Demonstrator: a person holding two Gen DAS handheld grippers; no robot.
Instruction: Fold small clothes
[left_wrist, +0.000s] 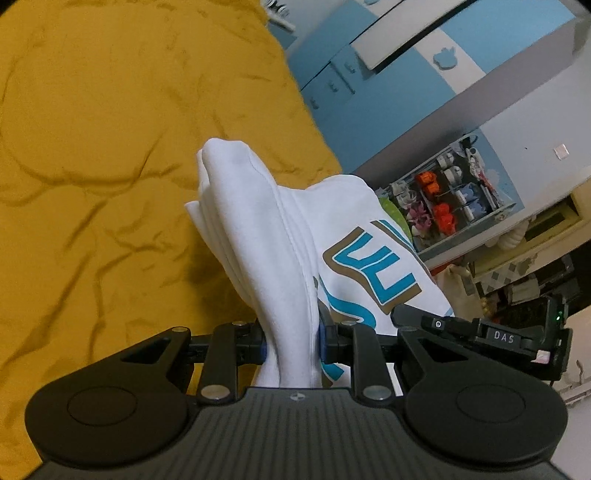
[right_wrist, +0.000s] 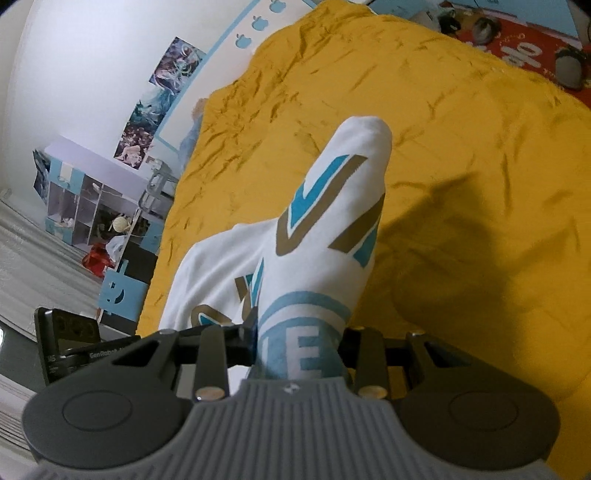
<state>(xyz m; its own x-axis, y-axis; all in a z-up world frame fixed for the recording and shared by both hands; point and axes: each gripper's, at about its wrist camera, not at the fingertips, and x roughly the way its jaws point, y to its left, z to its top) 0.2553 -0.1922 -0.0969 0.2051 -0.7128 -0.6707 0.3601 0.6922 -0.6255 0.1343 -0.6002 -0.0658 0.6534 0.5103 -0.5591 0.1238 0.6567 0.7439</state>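
Above a bed spread with a wrinkled mustard-yellow cover (left_wrist: 110, 147), a white garment (left_wrist: 258, 236) printed with blue-and-tan lettering hangs bunched between two hand-held grippers. The left hand-held gripper (left_wrist: 291, 343) is clenched on a thick fold of the plain white cloth; the right hand-held gripper (right_wrist: 299, 347) is clenched on a printed section. The fingertips of both are buried in fabric and cannot be made out. The lettering is creased and cut off: only "E" reads clearly in the right wrist view. In the left wrist view the other gripper's body bears the letters "DAS". A shelf unit (left_wrist: 443, 195) of small coloured items sits blurred by a blue-and-white wardrobe (left_wrist: 388, 74).
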